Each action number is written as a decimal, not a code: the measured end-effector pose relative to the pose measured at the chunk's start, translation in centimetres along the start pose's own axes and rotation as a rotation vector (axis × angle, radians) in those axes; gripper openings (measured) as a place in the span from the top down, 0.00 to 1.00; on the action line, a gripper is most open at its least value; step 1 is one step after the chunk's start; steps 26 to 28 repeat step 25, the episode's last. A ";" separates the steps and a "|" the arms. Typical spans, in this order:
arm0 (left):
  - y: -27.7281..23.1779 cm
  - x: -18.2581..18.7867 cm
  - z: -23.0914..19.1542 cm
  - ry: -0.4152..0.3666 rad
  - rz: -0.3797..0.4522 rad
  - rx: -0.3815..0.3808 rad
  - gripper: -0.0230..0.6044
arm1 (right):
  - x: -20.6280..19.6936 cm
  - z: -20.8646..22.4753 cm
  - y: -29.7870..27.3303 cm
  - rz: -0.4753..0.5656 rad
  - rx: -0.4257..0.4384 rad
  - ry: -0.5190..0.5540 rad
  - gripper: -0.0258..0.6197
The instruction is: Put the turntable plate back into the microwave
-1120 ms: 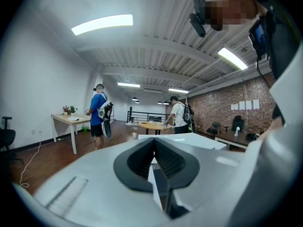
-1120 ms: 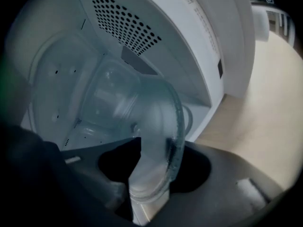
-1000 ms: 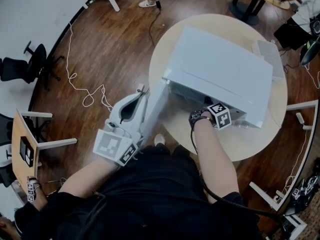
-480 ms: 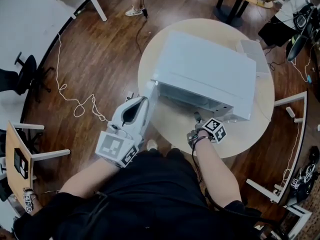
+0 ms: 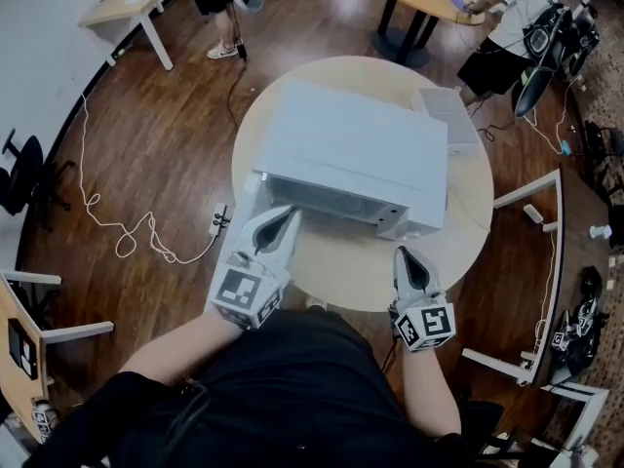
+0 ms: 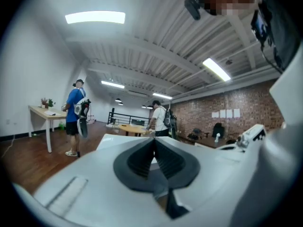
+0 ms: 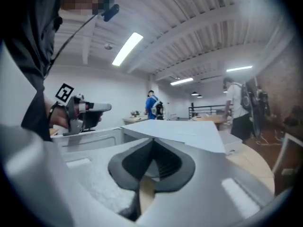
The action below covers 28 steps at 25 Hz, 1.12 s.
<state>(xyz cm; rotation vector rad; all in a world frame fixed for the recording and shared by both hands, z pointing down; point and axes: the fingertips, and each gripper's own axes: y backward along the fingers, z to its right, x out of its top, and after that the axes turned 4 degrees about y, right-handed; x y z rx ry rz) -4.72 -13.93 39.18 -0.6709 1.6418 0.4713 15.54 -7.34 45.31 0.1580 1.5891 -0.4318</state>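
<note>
The white microwave [image 5: 361,149] stands on a round wooden table [image 5: 361,271] with its front toward me and the cavity dark. No turntable plate shows in any view. My left gripper [image 5: 288,217] is at the microwave's front left corner, by the open door, and its jaws [image 6: 154,143] meet with nothing between them. My right gripper [image 5: 407,254] hangs over the table's near edge, clear of the cavity, pointing at the microwave. It is shut and empty [image 7: 152,143]. The right gripper view shows the left gripper [image 7: 80,112] beside the microwave top [image 7: 184,131].
A flat white box [image 5: 450,115] lies behind the microwave at the table's far right. A white cable [image 5: 127,237] and a power strip [image 5: 216,224] lie on the wood floor to the left. People stand at desks in the background [image 5: 507,8].
My right gripper came out of the microwave cavity, rose, rolled over and went from open to shut. My left gripper moved right toward the microwave's front left corner.
</note>
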 end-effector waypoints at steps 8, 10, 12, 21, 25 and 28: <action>0.0 -4.1 -2.4 0.022 -0.085 0.091 0.95 | -1.2 4.4 1.5 -0.004 -0.266 -0.073 0.96; 0.1 -4.1 -2.5 0.022 -0.091 0.093 0.95 | -0.9 5.3 1.7 0.008 -0.292 -0.078 0.96; 0.1 -4.2 -2.4 0.018 -0.101 0.087 0.95 | -0.9 6.0 1.8 0.012 -0.313 -0.086 0.96; -0.1 -4.3 -2.6 -0.006 -0.139 0.060 0.95 | -2.2 6.2 2.1 -0.004 -0.344 -0.122 0.96; -0.1 -4.1 -2.3 -0.012 -0.141 0.047 0.95 | -2.7 6.4 1.9 -0.012 -0.349 -0.137 0.96; -0.1 -4.1 -2.3 -0.012 -0.141 0.047 0.95 | -2.7 6.4 1.9 -0.012 -0.349 -0.137 0.96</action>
